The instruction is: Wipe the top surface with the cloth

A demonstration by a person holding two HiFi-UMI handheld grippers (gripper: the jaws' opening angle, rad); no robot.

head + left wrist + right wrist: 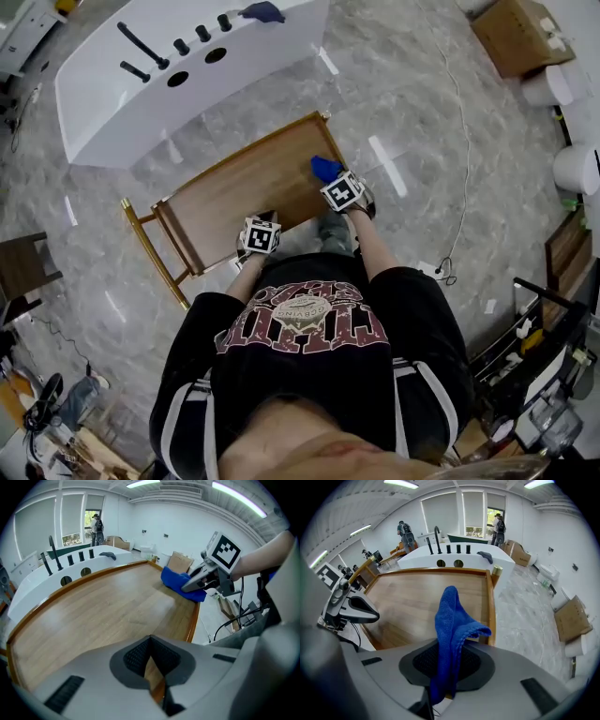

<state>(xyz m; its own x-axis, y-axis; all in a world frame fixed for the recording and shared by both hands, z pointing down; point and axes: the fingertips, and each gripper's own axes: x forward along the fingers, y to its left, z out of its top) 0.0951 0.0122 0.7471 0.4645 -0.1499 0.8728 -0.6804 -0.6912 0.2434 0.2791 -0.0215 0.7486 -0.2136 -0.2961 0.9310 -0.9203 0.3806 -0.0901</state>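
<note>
right tongs (449,666) are clenching a bunched fold of the soft blue microfibre cloth (451,620), sitting by the right edge of the brown wooden tabletop (234,192). left tongs (151,662) are closed on nothing at the near edge. cloth's looking light and floppy, so i'm guessing it's dragging easily.

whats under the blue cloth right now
The blue cloth, pinched in the right gripper, lies on the wooden top near its far right corner. Bare wood shows all around it. The patch directly beneath is covered, so it cannot be seen.
</note>
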